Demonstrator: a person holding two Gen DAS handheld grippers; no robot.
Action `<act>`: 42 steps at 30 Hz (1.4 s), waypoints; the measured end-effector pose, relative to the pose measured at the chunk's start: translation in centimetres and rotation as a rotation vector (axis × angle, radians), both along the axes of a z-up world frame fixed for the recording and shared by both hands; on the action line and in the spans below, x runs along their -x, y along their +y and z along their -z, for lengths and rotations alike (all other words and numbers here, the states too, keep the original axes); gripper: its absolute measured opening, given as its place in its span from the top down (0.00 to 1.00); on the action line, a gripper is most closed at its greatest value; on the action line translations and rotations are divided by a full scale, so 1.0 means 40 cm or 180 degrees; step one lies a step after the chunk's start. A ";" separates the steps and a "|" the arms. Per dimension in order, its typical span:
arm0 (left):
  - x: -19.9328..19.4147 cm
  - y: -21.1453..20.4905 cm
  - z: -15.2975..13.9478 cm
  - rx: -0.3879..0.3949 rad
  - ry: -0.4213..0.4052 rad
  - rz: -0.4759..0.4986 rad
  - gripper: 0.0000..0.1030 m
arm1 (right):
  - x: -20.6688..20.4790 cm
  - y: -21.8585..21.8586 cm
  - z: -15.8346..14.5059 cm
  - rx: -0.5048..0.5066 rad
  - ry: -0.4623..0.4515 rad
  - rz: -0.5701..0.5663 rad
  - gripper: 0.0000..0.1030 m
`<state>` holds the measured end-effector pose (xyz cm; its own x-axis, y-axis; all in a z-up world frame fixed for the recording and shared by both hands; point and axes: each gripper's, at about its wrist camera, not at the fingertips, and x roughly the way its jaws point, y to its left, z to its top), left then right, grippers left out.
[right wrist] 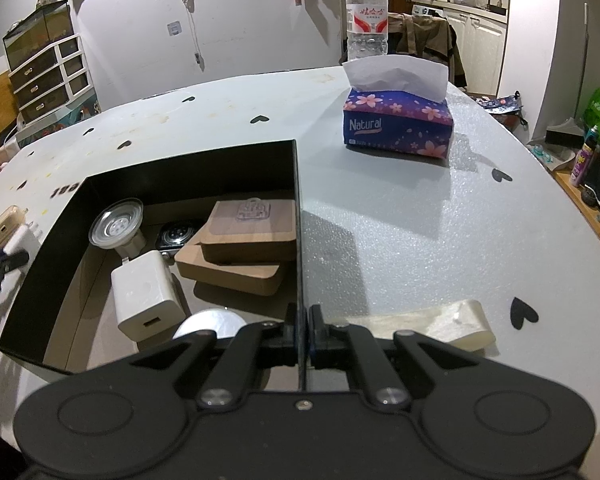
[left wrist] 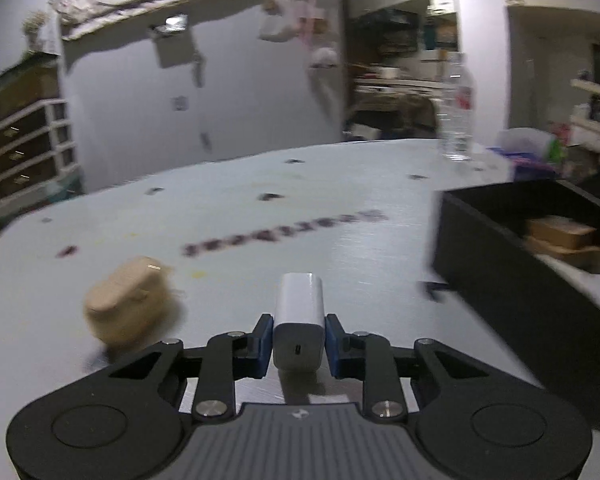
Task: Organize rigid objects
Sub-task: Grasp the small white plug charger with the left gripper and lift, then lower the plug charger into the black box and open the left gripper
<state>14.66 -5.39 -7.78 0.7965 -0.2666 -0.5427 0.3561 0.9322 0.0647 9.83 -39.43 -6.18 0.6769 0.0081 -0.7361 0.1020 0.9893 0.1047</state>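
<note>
My left gripper [left wrist: 299, 336] is shut on a white charger [left wrist: 300, 300], its blue pads pressing both sides just above the table. A beige earbud case [left wrist: 128, 304] lies on the table to its left. The black box [left wrist: 520, 264] stands to the right. My right gripper [right wrist: 301, 332] is shut on the box's thin right wall [right wrist: 298, 220]. Inside the box lie another white charger [right wrist: 146, 296], two wooden blocks [right wrist: 244, 240], a clear round suction cup [right wrist: 118, 224], a smartwatch [right wrist: 176, 236] and a white disc [right wrist: 208, 324]. The held charger [right wrist: 22, 240] also shows left of the box.
A purple tissue pack [right wrist: 398, 124] and a water bottle [right wrist: 367, 12] stand at the table's far side. A cream strip [right wrist: 440, 324] lies by my right gripper. The white table [right wrist: 420, 220] curves away on the right, with drawers [right wrist: 48, 76] beyond its left edge.
</note>
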 end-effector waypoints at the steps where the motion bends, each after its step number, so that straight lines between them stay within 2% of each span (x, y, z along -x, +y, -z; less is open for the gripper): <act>1: 0.014 -0.009 -0.001 0.0049 0.0043 0.0063 0.73 | 0.000 0.000 0.000 0.0001 0.0000 0.0000 0.95; 8: 0.075 -0.096 -0.008 0.0147 0.0305 0.0237 0.71 | 0.000 0.000 0.000 -0.0006 -0.0004 0.0005 0.95; 10: 0.076 -0.112 -0.014 0.0188 0.0338 0.0226 0.64 | -0.001 0.000 0.001 -0.0009 -0.0005 0.0010 0.95; 11: 0.070 -0.115 -0.016 0.0221 0.0354 0.0213 0.63 | -0.001 0.000 0.001 -0.0007 -0.0005 0.0008 0.95; 15: 0.031 -0.117 -0.032 0.0355 0.0403 0.0074 0.63 | -0.001 0.000 0.001 0.0005 -0.0002 0.0008 0.95; 18: 0.006 -0.120 -0.032 0.0331 0.0521 0.0075 0.63 | -0.002 0.000 0.001 0.0000 -0.0003 0.0009 0.95; 20: -0.004 -0.122 -0.023 0.0285 0.0615 0.0087 0.66 | -0.001 0.000 0.001 0.0003 -0.0004 0.0010 0.95; 21: -0.006 -0.121 -0.019 0.0280 0.0651 0.0101 0.71 | -0.001 0.000 0.001 0.0001 -0.0004 0.0010 0.95; 25: -0.006 -0.102 -0.025 0.0472 0.0696 0.0070 0.73 | -0.001 0.000 0.001 0.0001 -0.0004 0.0010 0.95; 28: -0.002 -0.095 -0.064 0.0697 0.0616 0.0111 0.73 | -0.001 0.000 0.000 0.0002 -0.0005 0.0008 0.95; 31: 0.007 -0.106 -0.116 0.0884 0.0507 0.0300 0.73 | -0.001 0.000 0.001 0.0001 -0.0005 0.0009 0.95; 34: 0.015 -0.138 -0.158 0.0980 0.0492 0.0617 0.73 | -0.001 0.000 0.001 0.0000 -0.0006 0.0009 0.95; 38: 0.009 -0.199 -0.171 0.1080 0.0746 0.1075 0.73 | -0.001 0.000 0.000 0.0002 -0.0005 0.0007 0.95; 42: -0.013 -0.269 -0.146 0.1027 0.1059 0.1389 0.73 | -0.001 0.000 0.001 -0.0002 -0.0007 0.0008 0.95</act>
